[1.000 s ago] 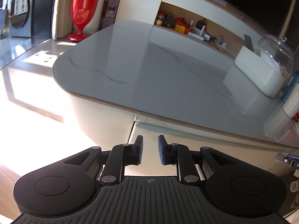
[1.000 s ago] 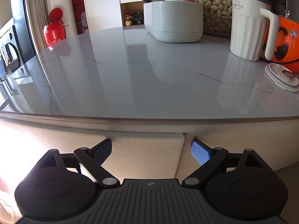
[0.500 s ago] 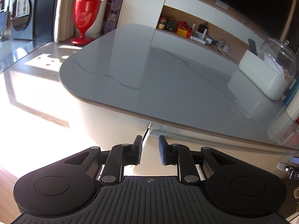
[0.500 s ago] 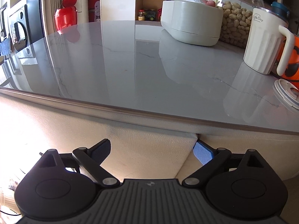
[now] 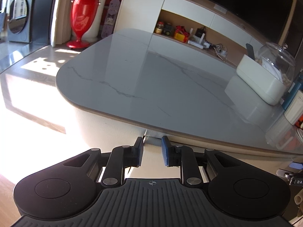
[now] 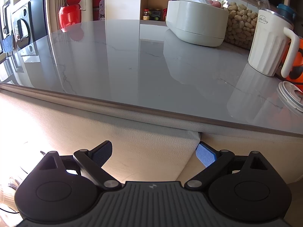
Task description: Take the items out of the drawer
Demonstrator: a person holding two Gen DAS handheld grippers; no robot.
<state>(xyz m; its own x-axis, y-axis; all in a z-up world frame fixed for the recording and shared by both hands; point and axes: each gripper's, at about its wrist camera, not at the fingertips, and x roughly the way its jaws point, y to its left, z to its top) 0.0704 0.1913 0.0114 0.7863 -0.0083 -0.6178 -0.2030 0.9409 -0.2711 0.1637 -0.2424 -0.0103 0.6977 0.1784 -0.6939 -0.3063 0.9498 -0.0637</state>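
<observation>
The task looks barely begun. The drawer front (image 6: 147, 151), a cream leather-textured panel under the lip of the grey marble worktop (image 6: 132, 60), sits just ahead of the right claw (image 6: 153, 154) and appears closed; no items from inside it show in either view. The right claw stands wide, its blue pads apart and empty, with the vertical seam at the panel's edge close by its right pad (image 6: 205, 156).

The left claw (image 5: 151, 152) is narrow and its jaws are opening, with nothing between them. Just beyond its tips a pale gap or seam (image 5: 149, 138) shows under the worktop edge (whether this is the drawer beginning to slide out, I cannot tell). Still to do, by my reading: get a hold on the drawer, pull it out, and lift the contents.

On the worktop, ahead and to the right of the right claw, stand a white oval container (image 6: 197, 28), a glass jar of peanuts (image 6: 238, 22), a ribbed white jug (image 6: 270, 45), an orange object (image 6: 297, 64) behind it, and a loose round lid (image 6: 289, 94). Far ahead and to the left sits a red bin (image 5: 84, 19) on the floor. None of these block the drawer; the overhanging worktop edge is the main thing crowding both claws.
</observation>
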